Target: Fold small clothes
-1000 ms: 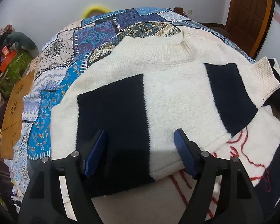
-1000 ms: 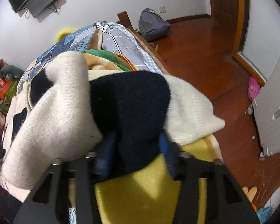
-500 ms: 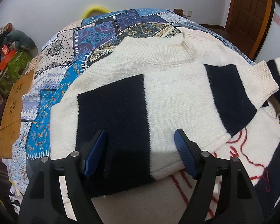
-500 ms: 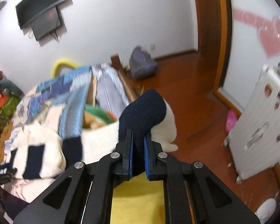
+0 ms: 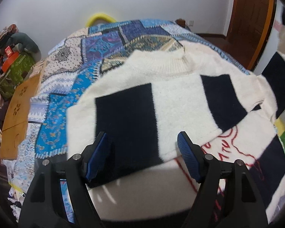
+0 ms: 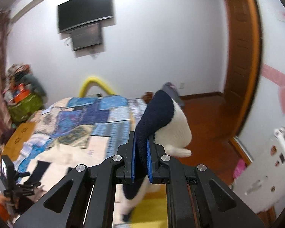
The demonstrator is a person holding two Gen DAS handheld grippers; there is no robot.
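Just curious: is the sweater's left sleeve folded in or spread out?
Folded in: the sleeve lies across the sweater's chest.

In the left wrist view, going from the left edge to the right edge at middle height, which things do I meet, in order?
Wooden board → patterned blue bedspread → cream sweater body with its large navy block → narrower navy block → lifted striped sleeve at the right edge.
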